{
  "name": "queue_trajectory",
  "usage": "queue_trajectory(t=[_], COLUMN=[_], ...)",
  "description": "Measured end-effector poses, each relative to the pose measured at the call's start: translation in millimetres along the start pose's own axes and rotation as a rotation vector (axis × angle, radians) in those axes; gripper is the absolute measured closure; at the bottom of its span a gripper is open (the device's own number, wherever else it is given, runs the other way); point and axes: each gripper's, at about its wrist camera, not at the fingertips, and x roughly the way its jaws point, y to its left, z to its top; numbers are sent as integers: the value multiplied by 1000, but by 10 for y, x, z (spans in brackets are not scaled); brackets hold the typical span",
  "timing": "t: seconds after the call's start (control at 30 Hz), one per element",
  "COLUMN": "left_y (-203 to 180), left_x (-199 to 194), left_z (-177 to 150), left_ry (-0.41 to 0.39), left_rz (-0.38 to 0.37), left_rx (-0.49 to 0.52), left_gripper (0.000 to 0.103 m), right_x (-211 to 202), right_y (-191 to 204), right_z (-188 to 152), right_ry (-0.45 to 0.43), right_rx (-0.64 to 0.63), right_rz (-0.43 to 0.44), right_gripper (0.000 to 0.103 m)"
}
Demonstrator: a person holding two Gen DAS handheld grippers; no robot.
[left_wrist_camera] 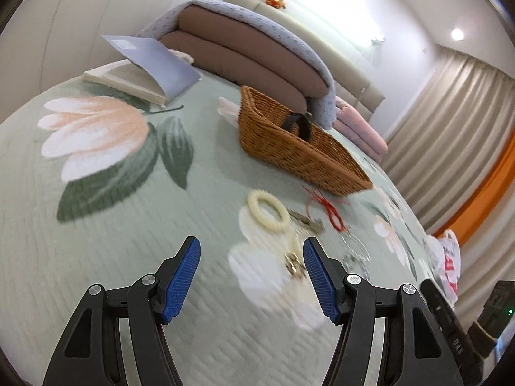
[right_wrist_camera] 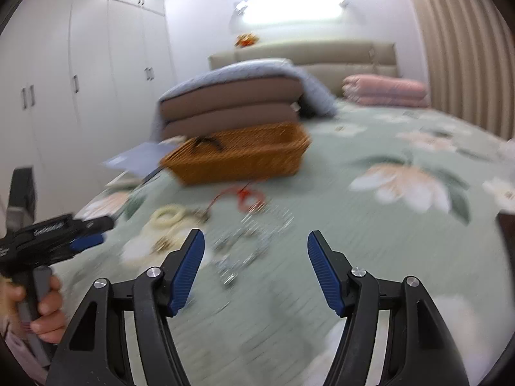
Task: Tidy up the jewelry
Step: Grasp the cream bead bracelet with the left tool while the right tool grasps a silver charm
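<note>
Jewelry lies loose on the green floral bedspread (left_wrist_camera: 128,257): a cream bead bracelet (left_wrist_camera: 268,210), a red cord (left_wrist_camera: 328,210), a gold-clasped piece (left_wrist_camera: 293,263) and a silver chain (left_wrist_camera: 354,252). Behind them stands a wicker basket (left_wrist_camera: 289,151) with a dark band (left_wrist_camera: 297,124) inside. My left gripper (left_wrist_camera: 251,241) hovers open just short of the bracelet and the gold clasp. My right gripper (right_wrist_camera: 256,234) is open and empty above the blurred silver chain (right_wrist_camera: 254,241). The bracelet (right_wrist_camera: 169,217), cord (right_wrist_camera: 248,196) and basket (right_wrist_camera: 238,157) lie beyond it. A hand (right_wrist_camera: 45,305) holds the left gripper (right_wrist_camera: 101,231).
An open book (left_wrist_camera: 141,74) lies at the far left of the bed. Stacked brown cushions (left_wrist_camera: 244,54) under a blue blanket sit behind the basket, and folded pink bedding (left_wrist_camera: 360,128) lies to the right. A plastic bag (left_wrist_camera: 449,257) rests at the bed's right edge, near the curtains (left_wrist_camera: 450,112).
</note>
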Motion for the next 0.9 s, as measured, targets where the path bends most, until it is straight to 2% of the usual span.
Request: queue_trajectory(t=[0.13,0.2,0.23,0.27,0.33,0.47,0.63,0.73,0.77,0.9], left_y=[-130,-105,-62,-25,65,93,-62,-125,-141,-160], left_x=[14,43,54,54,76,100,221,388,461,750], left_z=[-53,-39,-29,-27,-24,5,192,329,359,408], left_ry=[13,25,30,34,47,61,75,113,131,196], left_rz=[-6,0,-6,-15,-32,-49,23,52,60,107], left_rx=[50,38,17,1,-41,-53,29,64,73,92], left_gripper=[35,35,35,35,35,36,37,45,47,50], right_x=[81,110,128,156,192,158,323,512,564,640], right_y=[276,395,426,450,468,256,35,26,28,160], right_z=[-153,-222,-253,-283,-326,-243,-92,-73,-86,-92], right_ry=[57,75,85,98,121,121,226,290,308,323], right_rx=[-84,-110,-116,-126,-134,-72,-15,-14,-20,-74], right_rz=[19,44,53,53,47,-2,40,39,27,6], right_gripper=[41,41,44,52,56,56,56,56,59,60])
